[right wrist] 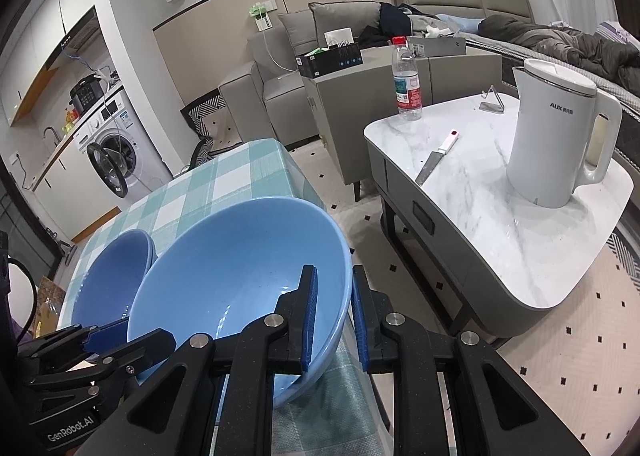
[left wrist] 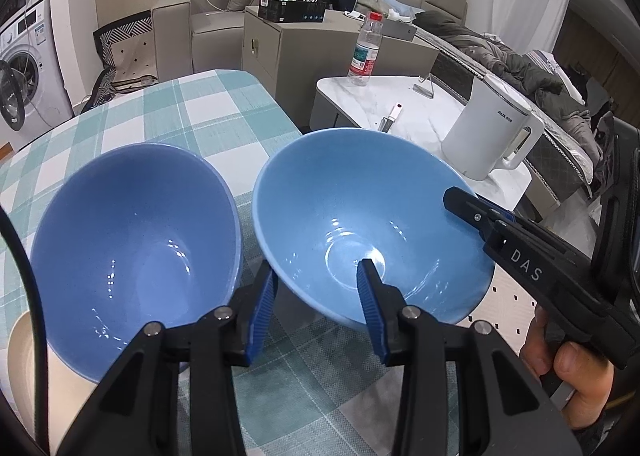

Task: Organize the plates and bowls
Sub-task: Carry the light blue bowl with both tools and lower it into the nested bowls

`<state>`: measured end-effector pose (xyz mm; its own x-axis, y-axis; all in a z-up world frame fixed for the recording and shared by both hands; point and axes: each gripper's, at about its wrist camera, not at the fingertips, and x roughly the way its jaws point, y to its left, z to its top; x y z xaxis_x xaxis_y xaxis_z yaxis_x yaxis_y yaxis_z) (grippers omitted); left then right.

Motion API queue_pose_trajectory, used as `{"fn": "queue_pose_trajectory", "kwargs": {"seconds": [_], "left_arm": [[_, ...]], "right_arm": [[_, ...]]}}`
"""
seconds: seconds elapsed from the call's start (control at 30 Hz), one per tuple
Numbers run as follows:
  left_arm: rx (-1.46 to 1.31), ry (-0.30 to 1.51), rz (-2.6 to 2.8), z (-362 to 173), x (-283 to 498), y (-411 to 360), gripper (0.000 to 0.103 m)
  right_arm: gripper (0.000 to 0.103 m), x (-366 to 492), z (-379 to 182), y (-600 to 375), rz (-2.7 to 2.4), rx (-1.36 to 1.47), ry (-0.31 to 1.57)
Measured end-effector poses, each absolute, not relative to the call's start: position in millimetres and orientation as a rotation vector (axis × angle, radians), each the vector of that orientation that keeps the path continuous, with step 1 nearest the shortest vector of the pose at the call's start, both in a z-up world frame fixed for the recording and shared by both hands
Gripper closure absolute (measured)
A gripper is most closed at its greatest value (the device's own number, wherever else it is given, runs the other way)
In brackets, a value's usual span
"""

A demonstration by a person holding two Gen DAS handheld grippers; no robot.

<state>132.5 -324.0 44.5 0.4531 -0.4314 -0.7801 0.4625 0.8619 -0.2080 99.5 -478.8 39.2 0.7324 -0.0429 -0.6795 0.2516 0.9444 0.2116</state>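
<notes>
Now we hold the lighter blue bowl at the table's right edge, tilted, both grippers clamping its rim: left gripper narrowly parted, right gripper nearly closed. We should lift level and nest it squarely into the darker bowl just beside. Two bowls; no plates visible.

I see bare checked table beyond the two bowls, open for passing. The darker bowl sits just beside the lighter bowl, blocking leftward room. Right, floor gap, then a marble side table carrying a kettle.
</notes>
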Motion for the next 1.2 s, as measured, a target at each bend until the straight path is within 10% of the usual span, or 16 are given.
{"fn": "queue_pose_trajectory", "kwargs": {"seconds": [1.2], "left_arm": [[-0.012, 0.817, -0.544, 91, 121, -289, 0.063]], "right_arm": [[0.085, 66, 106, -433, -0.159, 0.244, 0.55]]}}
